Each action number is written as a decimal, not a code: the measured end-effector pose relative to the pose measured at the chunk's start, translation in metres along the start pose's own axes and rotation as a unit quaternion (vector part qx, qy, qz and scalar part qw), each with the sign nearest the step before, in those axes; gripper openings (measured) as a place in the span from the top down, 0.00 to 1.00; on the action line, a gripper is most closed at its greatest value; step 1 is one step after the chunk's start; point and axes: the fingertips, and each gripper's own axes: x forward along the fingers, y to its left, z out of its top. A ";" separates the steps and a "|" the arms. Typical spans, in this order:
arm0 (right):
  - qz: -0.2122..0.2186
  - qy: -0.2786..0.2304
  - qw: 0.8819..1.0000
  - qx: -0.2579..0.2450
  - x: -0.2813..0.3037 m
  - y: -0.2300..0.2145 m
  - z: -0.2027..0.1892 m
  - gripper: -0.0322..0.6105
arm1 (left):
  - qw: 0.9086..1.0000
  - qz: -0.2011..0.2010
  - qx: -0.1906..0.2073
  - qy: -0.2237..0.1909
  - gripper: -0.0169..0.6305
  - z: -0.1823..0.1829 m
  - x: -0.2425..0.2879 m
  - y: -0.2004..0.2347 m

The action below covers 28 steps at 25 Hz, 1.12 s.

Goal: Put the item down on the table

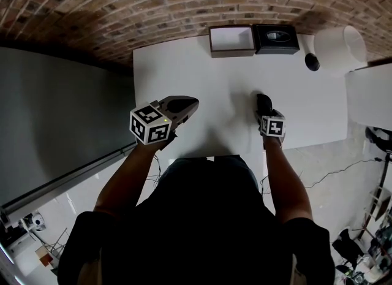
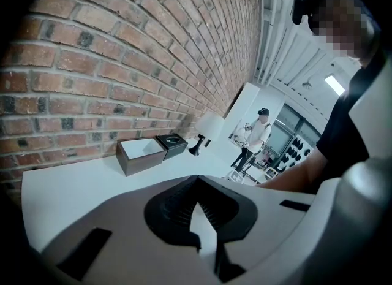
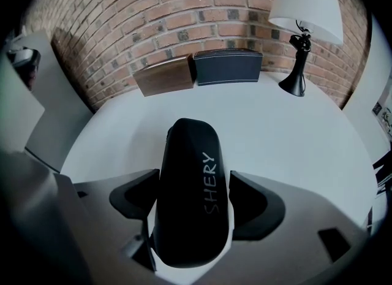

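Note:
A black oblong case [image 3: 190, 192] with "SHERY" printed on it lies lengthwise between the jaws of my right gripper [image 3: 193, 182]. The jaws stand wide; a thin strip of white shows between the case and the right pad, so nothing presses on it. In the head view the case [image 1: 264, 101] rests on the white table [image 1: 184, 69] near the front edge, with the right gripper [image 1: 265, 111] pointing steeply down over it. My left gripper [image 1: 187, 103] hovers over the table's front left, its tips together and empty [image 2: 196, 179].
At the table's back stand a brown open box [image 1: 231, 40], a black tissue box [image 1: 276, 38] and a white-shaded lamp [image 1: 337, 46] against a brick wall. A person [image 2: 257, 136] stands far off beyond the table's right end.

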 end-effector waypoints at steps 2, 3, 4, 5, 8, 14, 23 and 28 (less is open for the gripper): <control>-0.002 -0.002 1.000 -0.002 -0.004 0.002 0.002 0.37 | 1.000 -0.002 0.000 0.000 0.95 0.000 -0.001 0.000; -0.002 -0.004 1.000 -0.002 -0.006 0.003 0.003 0.37 | 1.000 -0.003 -0.001 -0.001 0.95 0.001 -0.002 0.000; -0.002 -0.006 1.000 -0.002 -0.008 0.005 0.004 0.37 | 1.000 -0.004 -0.001 -0.001 0.95 0.001 -0.003 0.000; -0.002 -0.008 1.000 -0.002 -0.010 0.006 0.005 0.37 | 1.000 -0.005 -0.002 -0.002 0.95 0.002 -0.004 0.000; -0.003 -0.011 1.000 0.000 -0.015 0.008 0.006 0.37 | 1.000 -0.009 0.000 -0.004 0.95 0.004 -0.006 0.000; -0.018 -0.012 1.000 0.020 -0.025 0.000 0.002 0.37 | 1.000 -0.019 0.007 -0.006 0.95 0.009 -0.009 -0.003; -0.038 -0.036 0.998 0.030 -0.058 -0.006 0.012 0.37 | 0.999 -0.043 0.008 -0.015 0.95 0.023 -0.013 -0.010; -0.046 -0.043 0.996 0.060 -0.079 -0.008 0.012 0.37 | 0.998 -0.051 0.028 -0.015 0.95 0.030 -0.011 -0.015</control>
